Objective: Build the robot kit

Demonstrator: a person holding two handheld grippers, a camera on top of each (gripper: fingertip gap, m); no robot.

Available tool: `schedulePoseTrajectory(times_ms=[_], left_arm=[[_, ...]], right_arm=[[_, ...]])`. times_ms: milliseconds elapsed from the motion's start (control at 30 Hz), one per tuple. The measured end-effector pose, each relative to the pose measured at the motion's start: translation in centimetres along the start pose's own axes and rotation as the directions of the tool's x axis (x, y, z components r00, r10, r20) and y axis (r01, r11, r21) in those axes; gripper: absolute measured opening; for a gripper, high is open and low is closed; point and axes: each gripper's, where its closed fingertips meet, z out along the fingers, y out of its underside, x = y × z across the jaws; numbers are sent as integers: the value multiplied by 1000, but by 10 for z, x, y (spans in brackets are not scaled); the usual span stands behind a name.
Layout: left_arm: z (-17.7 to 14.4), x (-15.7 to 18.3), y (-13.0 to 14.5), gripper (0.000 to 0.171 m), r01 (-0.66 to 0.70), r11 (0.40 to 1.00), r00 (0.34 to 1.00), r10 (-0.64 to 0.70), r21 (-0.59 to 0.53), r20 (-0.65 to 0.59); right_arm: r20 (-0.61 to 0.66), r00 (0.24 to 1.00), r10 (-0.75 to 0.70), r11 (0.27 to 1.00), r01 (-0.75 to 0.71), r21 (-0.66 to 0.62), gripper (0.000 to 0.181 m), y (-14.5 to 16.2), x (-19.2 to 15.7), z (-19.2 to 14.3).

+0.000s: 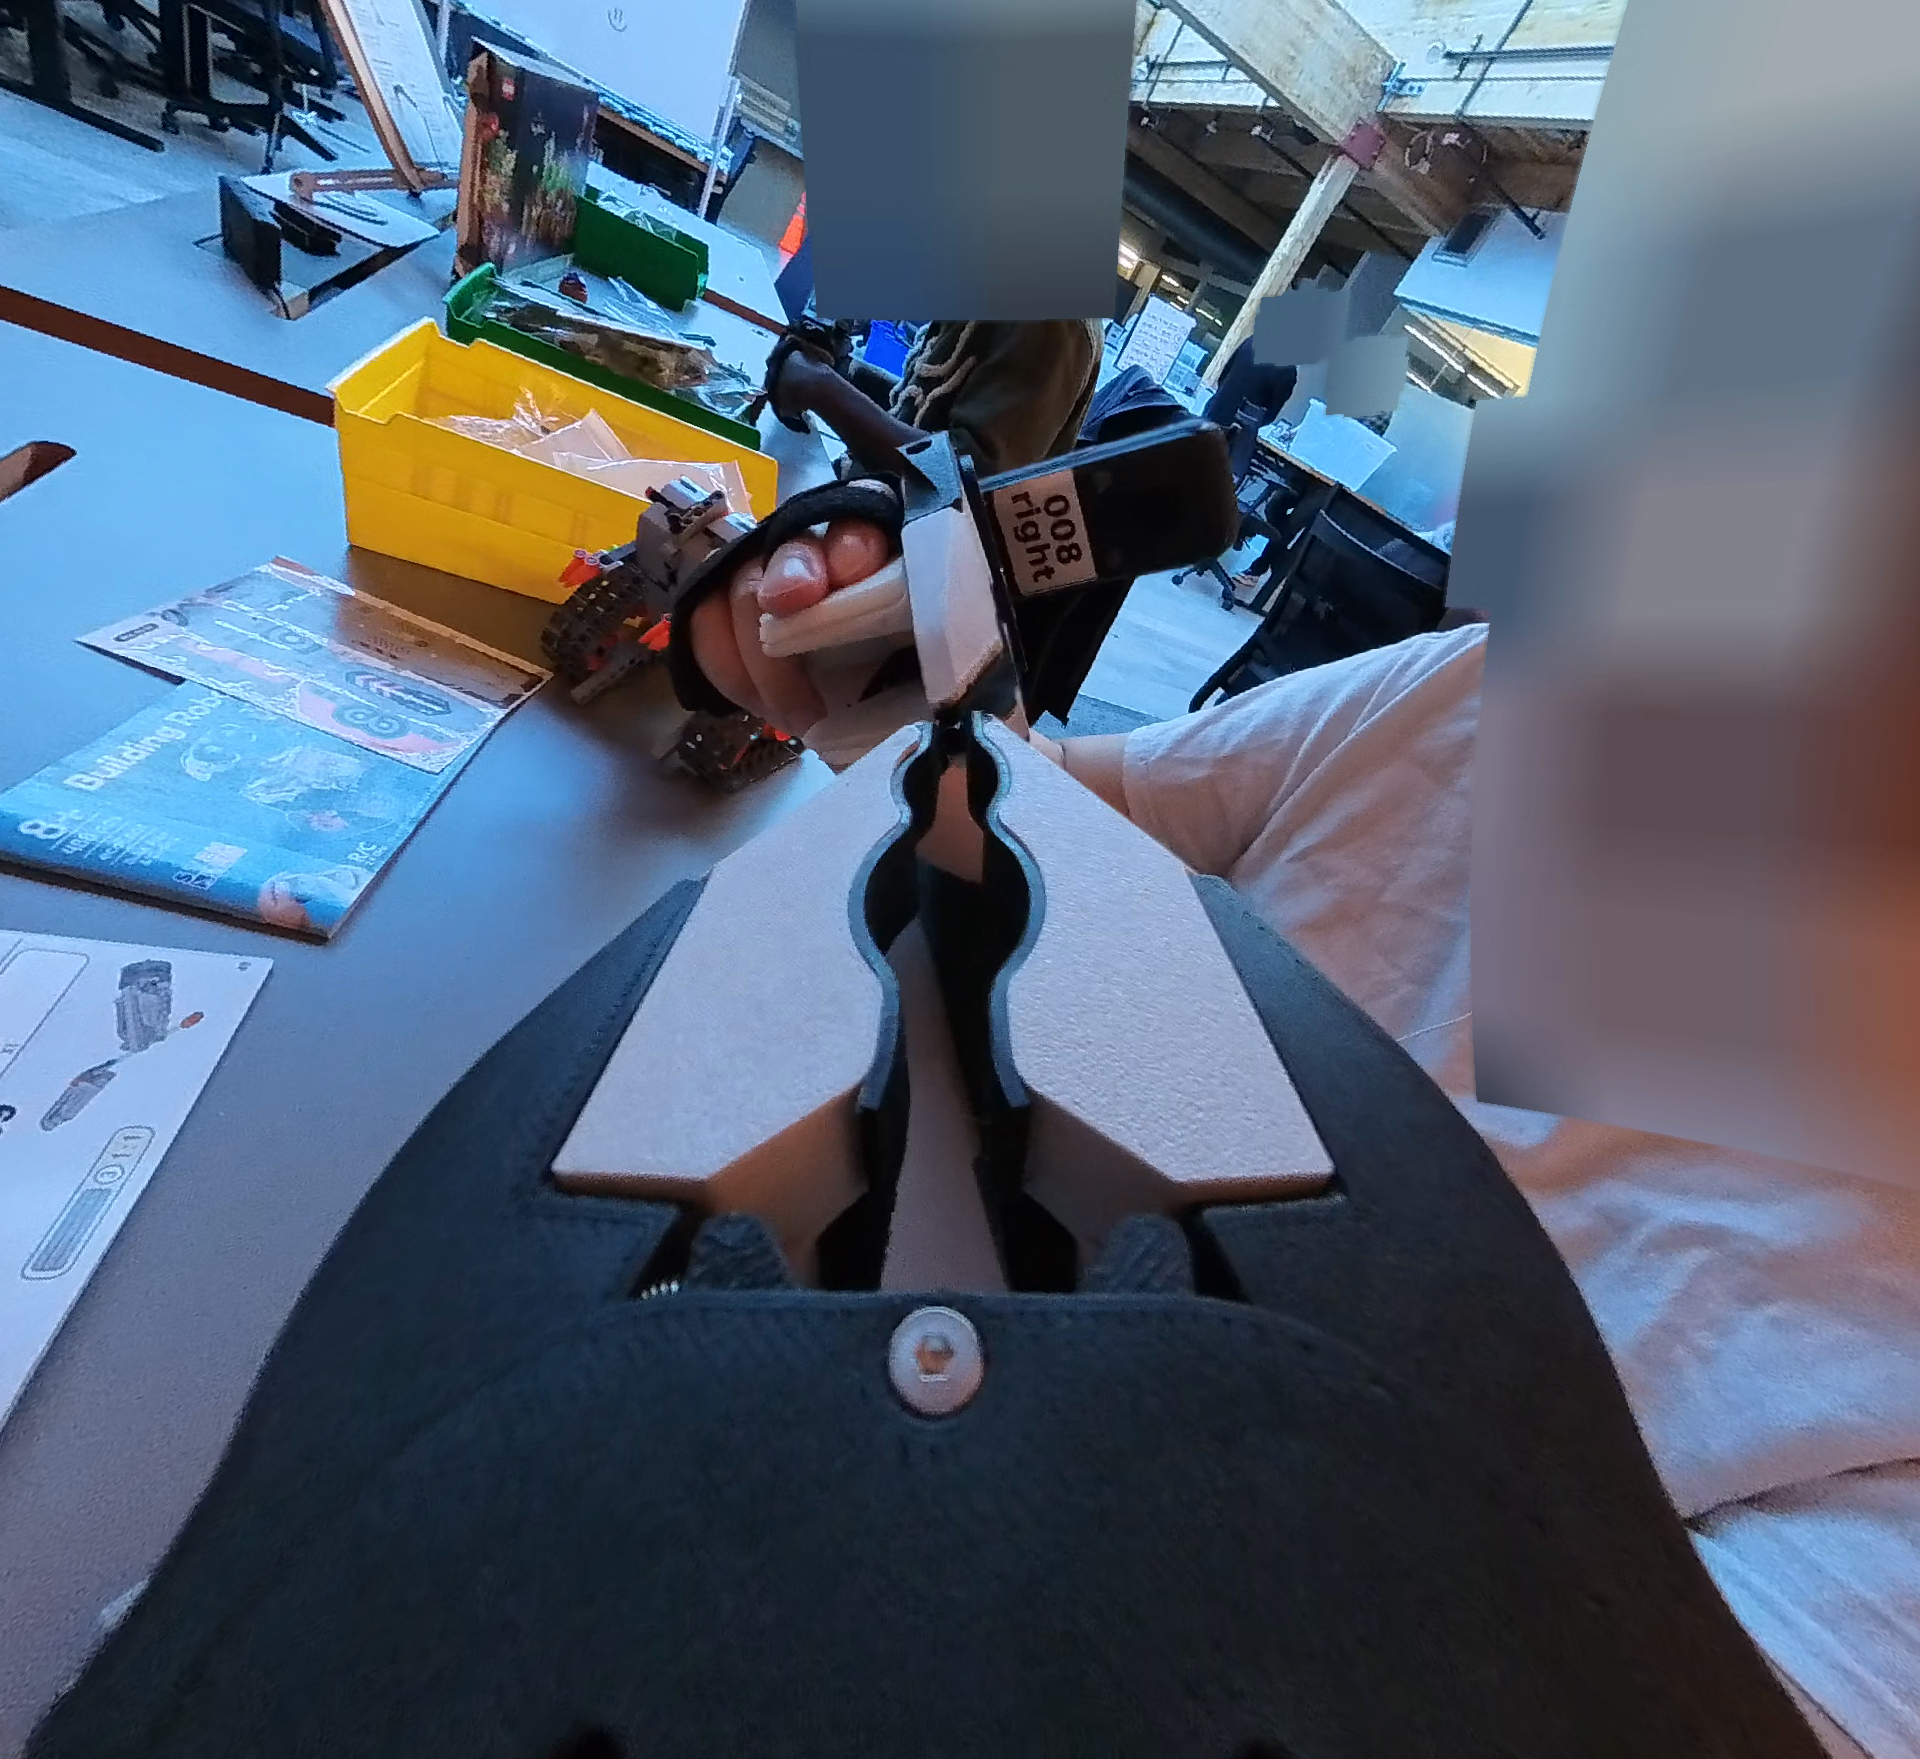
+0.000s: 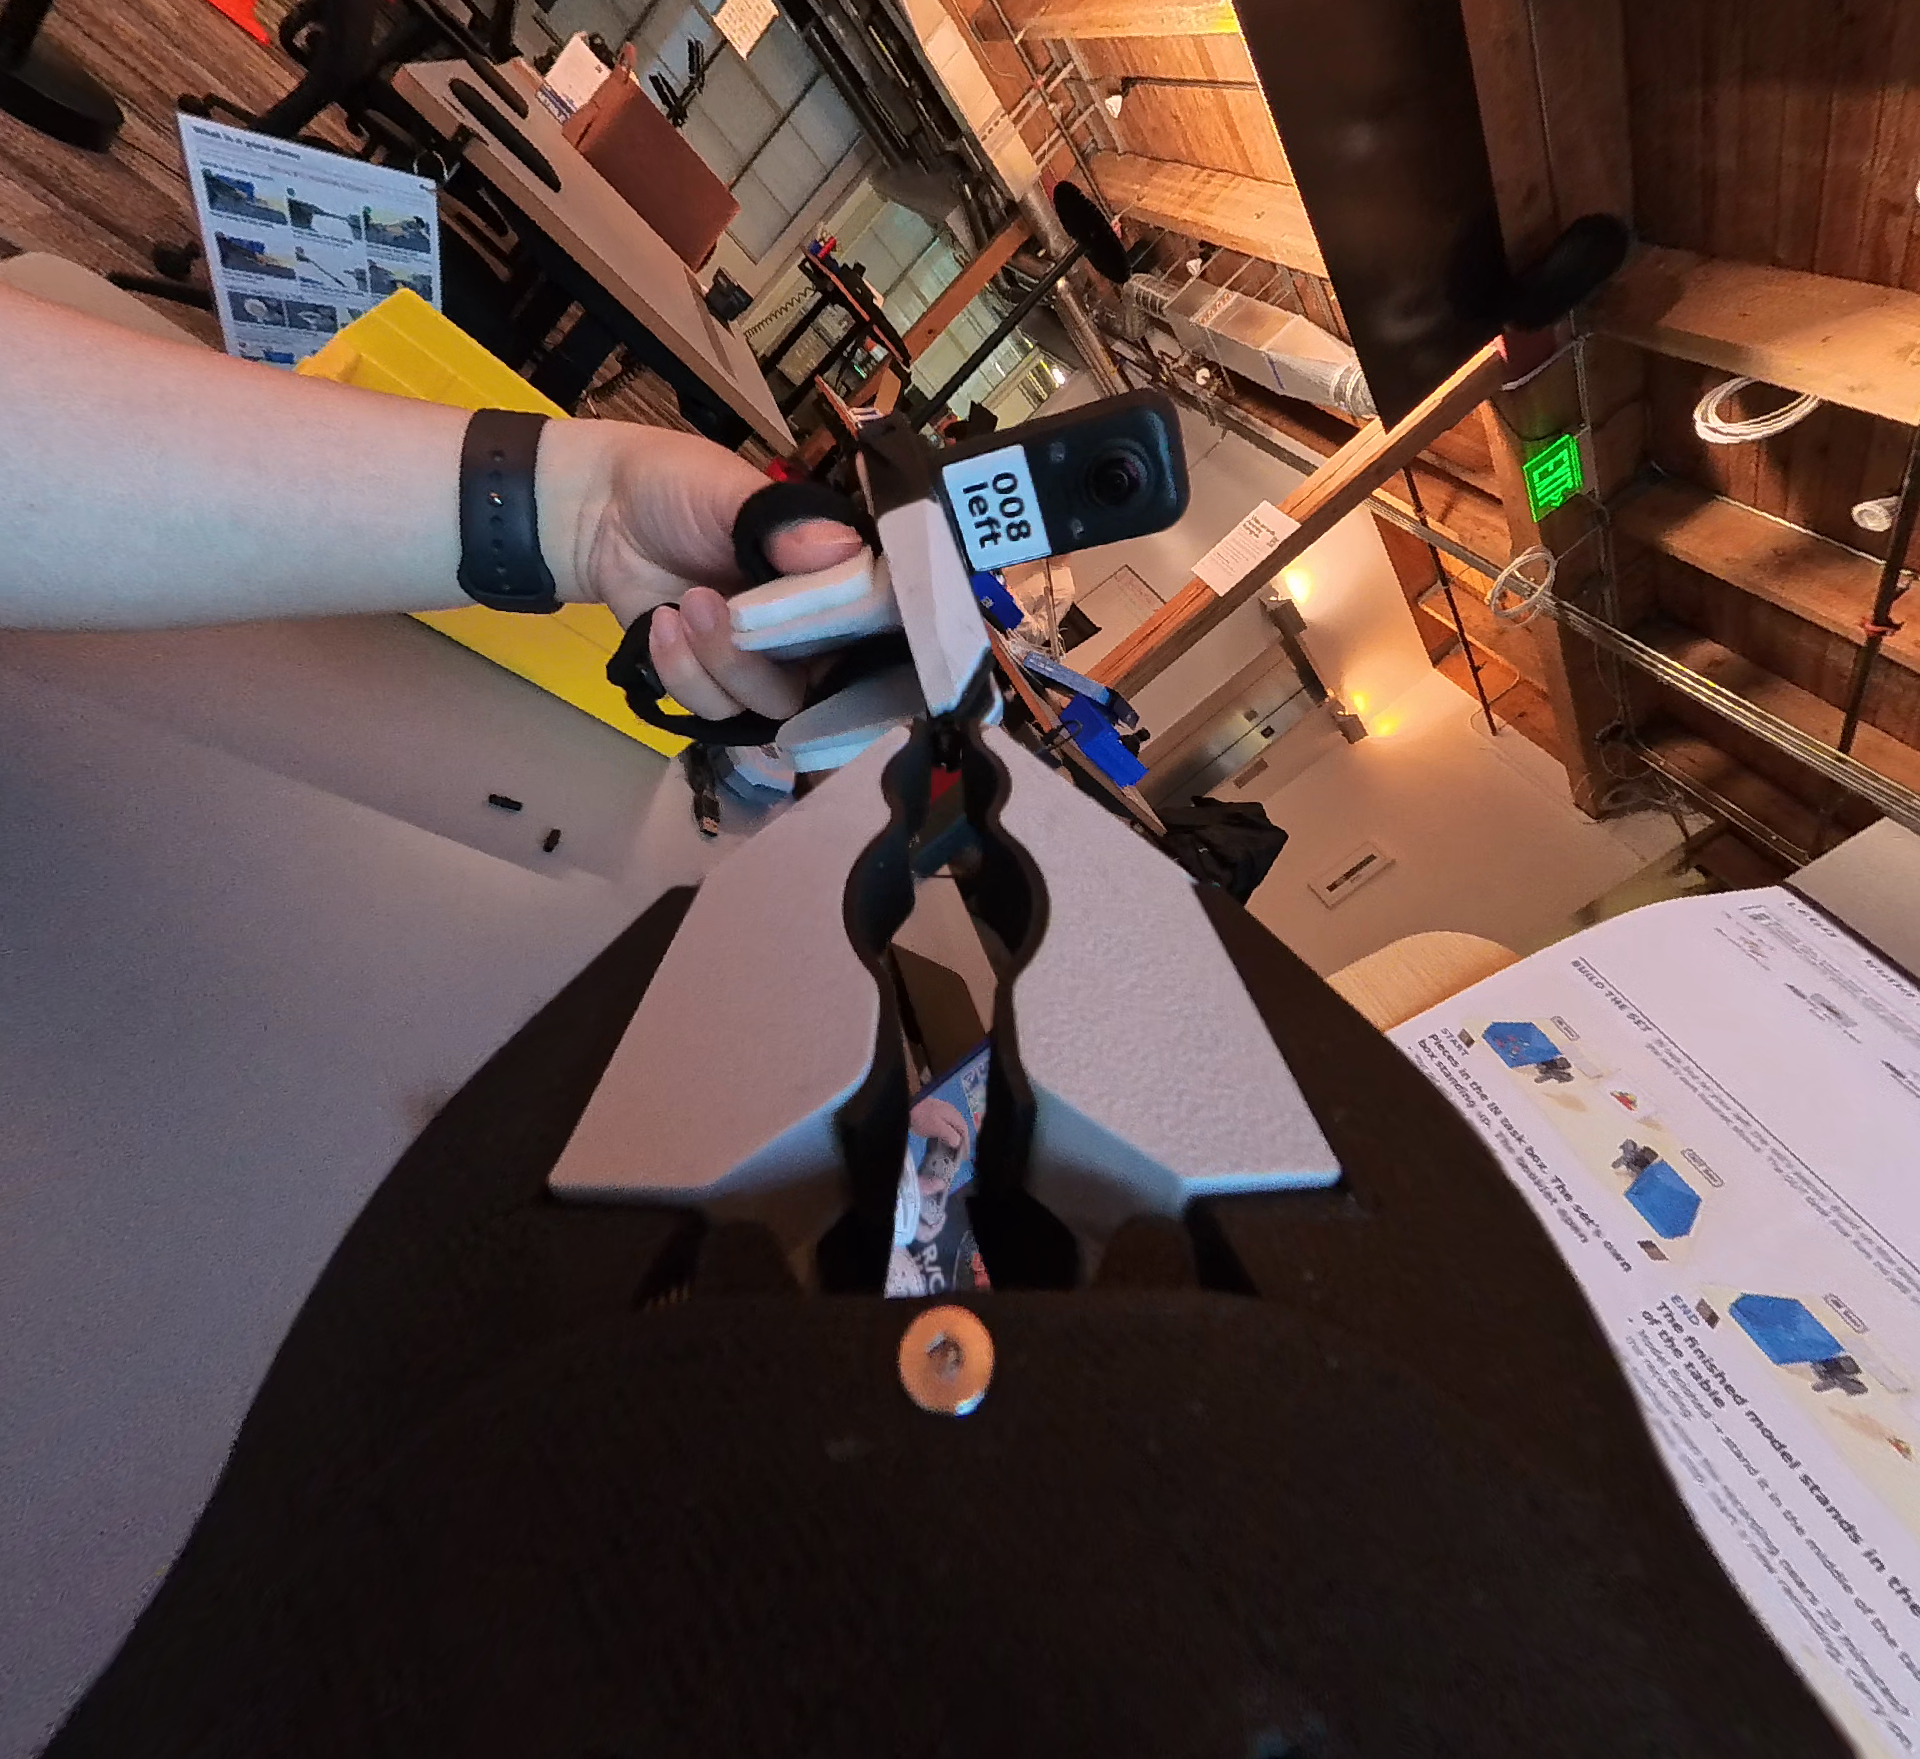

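Left wrist view, near left: a printed instruction sheet (image 1: pixel 104 1138) lies flat on the grey table (image 1: pixel 260 483), with a blue booklet (image 1: pixel 208 805) and a folded leaflet (image 1: pixel 312 649) farther back.
Left wrist view, far left: a yellow bin (image 1: pixel 416 473) holds clear bags; a green bin (image 1: pixel 623 338) stands behind it.
Brick model: a grey tracked model (image 1: pixel 644 608) with orange parts stands on the table just in front of the yellow bin, touched by neither gripper.
Left gripper: the left gripper (image 1: pixel 948 748) is raised above the table edge, fingers pressed together at the tips.
Right gripper: the right gripper (image 1: pixel 964 696) is gripped by a hand (image 1: pixel 790 629) and meets the left gripper tip to tip.
Contact point: something small and dark shows where the tips meet; I cannot tell whether it is a part or what it is.
Right wrist view, left: a forearm with a dark wrist strap (image 2: pixel 504 509) carries the left gripper; two small black pieces (image 2: pixel 506 802) lie loose on the table.
Right wrist view, centre: the right gripper's fingers are closed at the tips.
Right wrist view, right: a printed page with pictures (image 2: pixel 1714 1190) lies near.
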Motion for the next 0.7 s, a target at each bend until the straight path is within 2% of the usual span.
schedulePoseTrajectory(times_ms=[433, 467, 500, 533, 600, 667, 700], left_arm=[[-2, -5, -1, 1, -5, 1000, 1000, 4, 6, 24], [-3, -7, -1, 3, -3, 1000, 1000, 3, 9, 26], [-6, -9, -2, 14, 0, 1000, 999, -1, 17, 40], [-11, -15, -2, 26, 2, 1000, 997, -3, 20, 82], [-29, -44, 12, 30, -4, 998, 958, 19, -55, 286], [-53, -79, 49, 33, 47, 963, 849, 101, -264, 519], [-62, -90, 70, 34, 105, 926, 801, 137, -363, 583]], right_arm=[[-14, 1000, -3, 999, 3, -53, 4, 7, 2, 2], [-24, 1000, -10, 998, 8, -60, 3, 8, 3, 2], [-38, 999, -25, 997, 22, -72, 4, 9, 6, 2], [-40, 998, -41, 995, 37, -87, 4, 11, 7, 1], [-46, 997, -64, 992, 59, -110, 4, 12, 11, -2], [-53, 995, -81, 990, 75, -120, 4, 11, 16, -7], [-52, 995, -87, 989, 80, -128, 4, 11, 18, -9]])
